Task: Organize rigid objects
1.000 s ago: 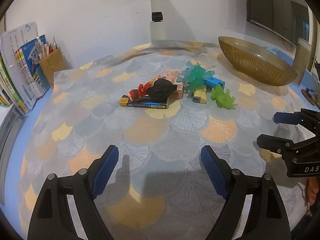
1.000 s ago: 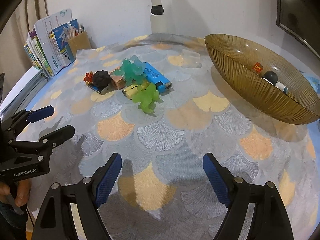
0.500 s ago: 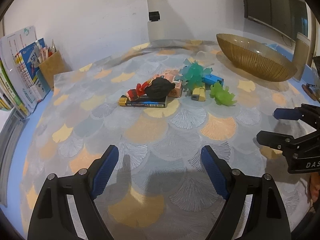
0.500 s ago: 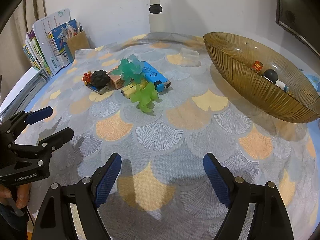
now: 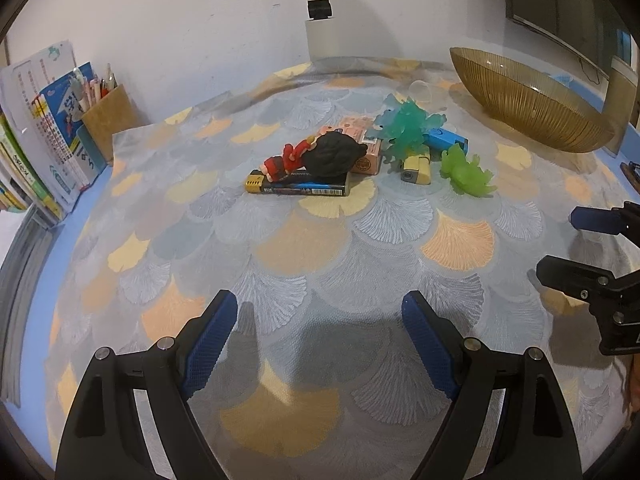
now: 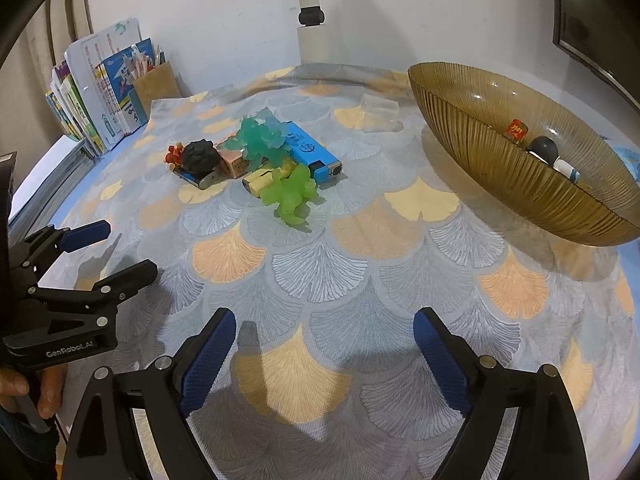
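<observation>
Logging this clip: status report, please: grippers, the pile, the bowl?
Left gripper open, empty; right gripper empty, jaws opening. Toy pile untouched mid-cloth; amber bowl holds a few small pieces. Path to pile clear.

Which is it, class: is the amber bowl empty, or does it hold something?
Not empty. The amber bowl holds a red cube, a dark ball and a white piece.

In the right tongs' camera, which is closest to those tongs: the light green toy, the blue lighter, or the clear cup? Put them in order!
From the right tongs, which are opening and empty:
1. Light green toy, nearest edge of the pile.
2. Blue lighter, just behind the toy.
3. Clear cup, far back beside the amber bowl.
</observation>
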Available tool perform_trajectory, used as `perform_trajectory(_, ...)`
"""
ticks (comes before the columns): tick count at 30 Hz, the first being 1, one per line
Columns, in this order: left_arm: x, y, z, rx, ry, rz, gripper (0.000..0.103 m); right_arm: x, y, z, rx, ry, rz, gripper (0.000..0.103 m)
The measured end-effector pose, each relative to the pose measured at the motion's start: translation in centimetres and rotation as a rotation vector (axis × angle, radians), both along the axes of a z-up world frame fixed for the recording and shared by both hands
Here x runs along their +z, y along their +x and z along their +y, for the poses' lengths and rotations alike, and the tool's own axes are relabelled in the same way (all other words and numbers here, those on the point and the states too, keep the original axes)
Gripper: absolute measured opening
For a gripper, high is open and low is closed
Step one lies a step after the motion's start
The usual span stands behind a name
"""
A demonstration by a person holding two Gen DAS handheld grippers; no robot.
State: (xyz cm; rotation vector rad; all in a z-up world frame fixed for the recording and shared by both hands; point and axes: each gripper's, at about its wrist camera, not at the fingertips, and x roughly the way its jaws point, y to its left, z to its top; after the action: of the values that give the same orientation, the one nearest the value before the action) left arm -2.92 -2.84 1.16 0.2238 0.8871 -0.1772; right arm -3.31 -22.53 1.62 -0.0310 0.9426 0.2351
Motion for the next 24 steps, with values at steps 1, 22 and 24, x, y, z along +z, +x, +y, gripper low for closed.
perform_trajectory(1, 0.0, -0.12, -0.03, 0.0, 0.006, -0.004, 0.084, -0.02, 0.07, 0.06, -0.003, -0.005, 0.001, 0.09)
perform_trajectory(22, -0.24, -0.05, 0.03, 0.015, 0.012, -0.005, 0.088, -0.02, 0.04, 0.28, -0.007, 0.004, -0.003, 0.092)
perform_trajectory(24, -0.23, -0.09, -0.01, 0.017, 0.016, -0.007, 0.088, -0.04, 0.05, 0.29, -0.007, 0.004, -0.001, 0.092)
